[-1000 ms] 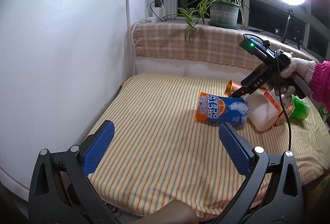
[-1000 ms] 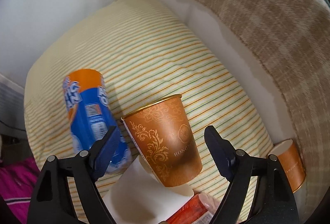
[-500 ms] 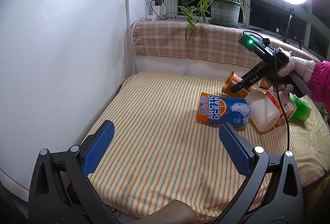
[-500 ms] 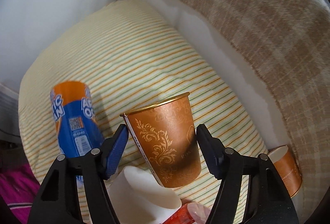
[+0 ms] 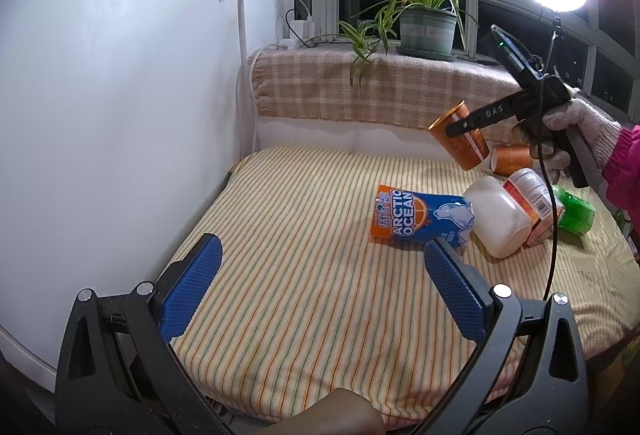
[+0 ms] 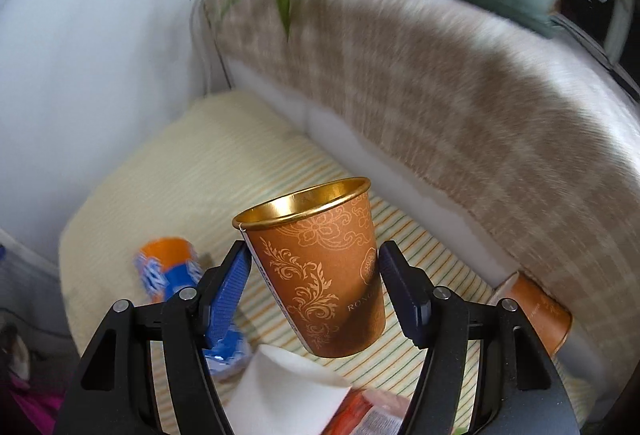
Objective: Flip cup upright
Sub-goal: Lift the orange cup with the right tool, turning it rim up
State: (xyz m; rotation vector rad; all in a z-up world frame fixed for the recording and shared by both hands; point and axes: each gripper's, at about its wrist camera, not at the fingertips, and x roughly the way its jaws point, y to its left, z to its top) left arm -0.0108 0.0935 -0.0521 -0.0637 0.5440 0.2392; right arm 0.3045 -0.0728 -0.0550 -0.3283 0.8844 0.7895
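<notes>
right gripper (image 6: 316,289) jaws clamped, raised, left gripper (image 5: 320,289) jaws spread

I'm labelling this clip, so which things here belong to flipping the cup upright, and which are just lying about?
In the job:
- orange cup, held off the cushion
- right gripper, shut on it

Lying about:
- second orange cup
- Arctic Ocean can
- white jar
- green container
- left gripper, open, idle
</notes>
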